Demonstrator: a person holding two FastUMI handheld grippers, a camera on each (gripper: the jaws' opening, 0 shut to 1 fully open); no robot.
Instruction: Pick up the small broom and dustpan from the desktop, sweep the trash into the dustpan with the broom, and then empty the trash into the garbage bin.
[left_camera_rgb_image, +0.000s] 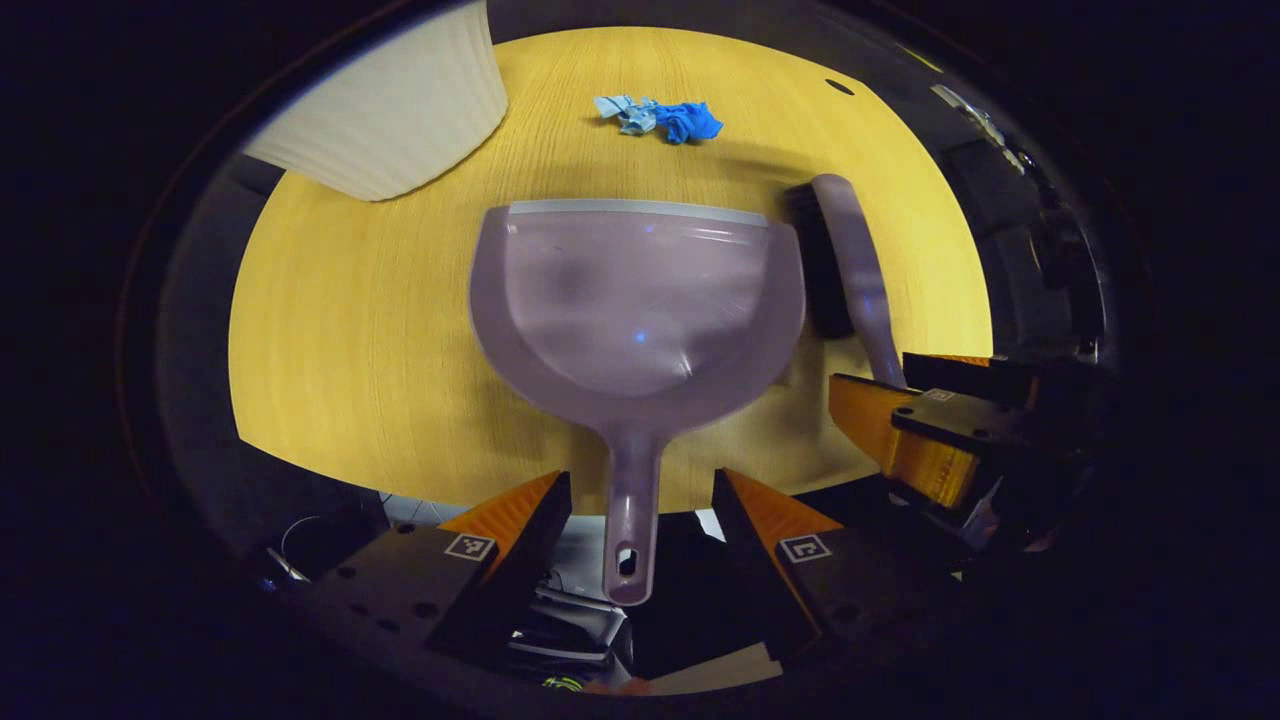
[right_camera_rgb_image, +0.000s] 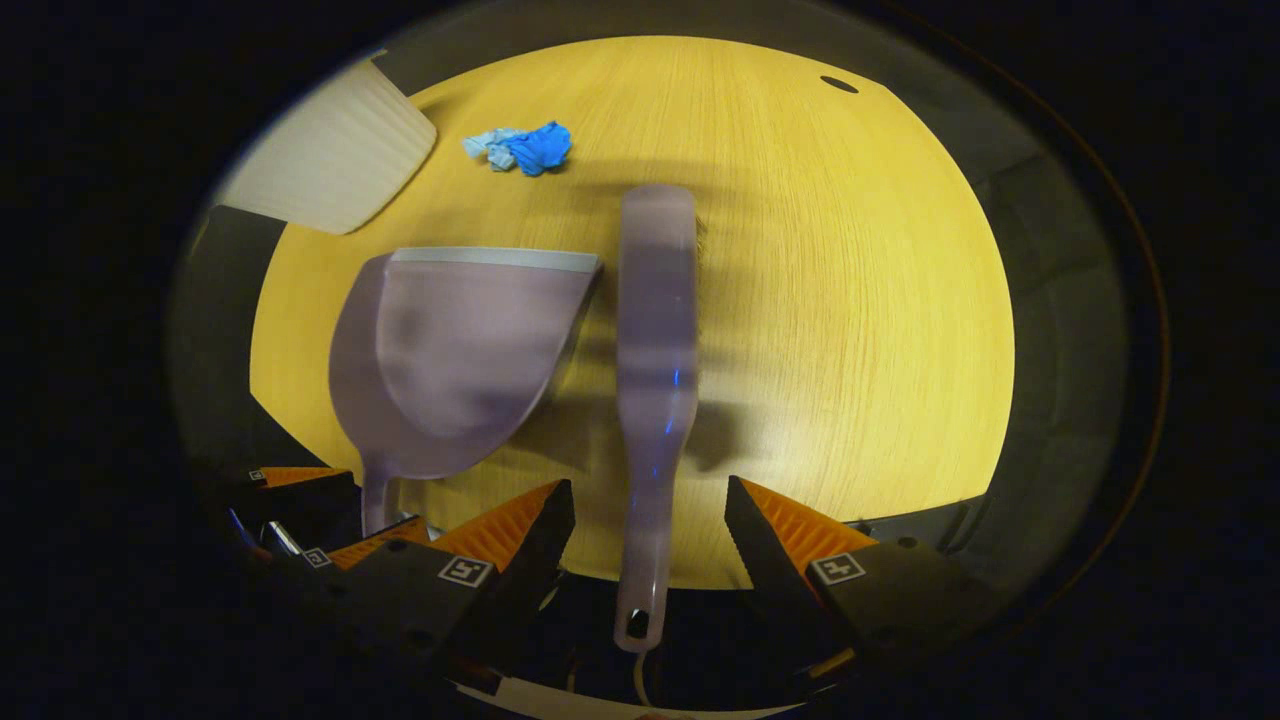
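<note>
Left gripper view: our left gripper (left_camera_rgb_image: 640, 500) gapes wide astride the dustpan (left_camera_rgb_image: 640, 310) handle, touching nothing, lined up to clamp. Blue trash (left_camera_rgb_image: 662, 117) lies beyond the dustpan's lip; white garbage bin (left_camera_rgb_image: 385, 100) beyond-left.

Right gripper view: our right gripper (right_camera_rgb_image: 648, 510) likewise open astride the broom (right_camera_rgb_image: 655, 370) handle, just right of the dustpan. Bristles show better from the left gripper view.

One dustpan (left_camera_rgb_image: 640, 300), one broom (right_camera_rgb_image: 655, 330)

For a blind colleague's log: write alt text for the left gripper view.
The left gripper, fingers open, straddles the handle of a translucent lilac plastic dustpan on a yellow wooden desktop. A crumpled blue scrap lies beyond it; a lilac broom lies to its right.
</note>
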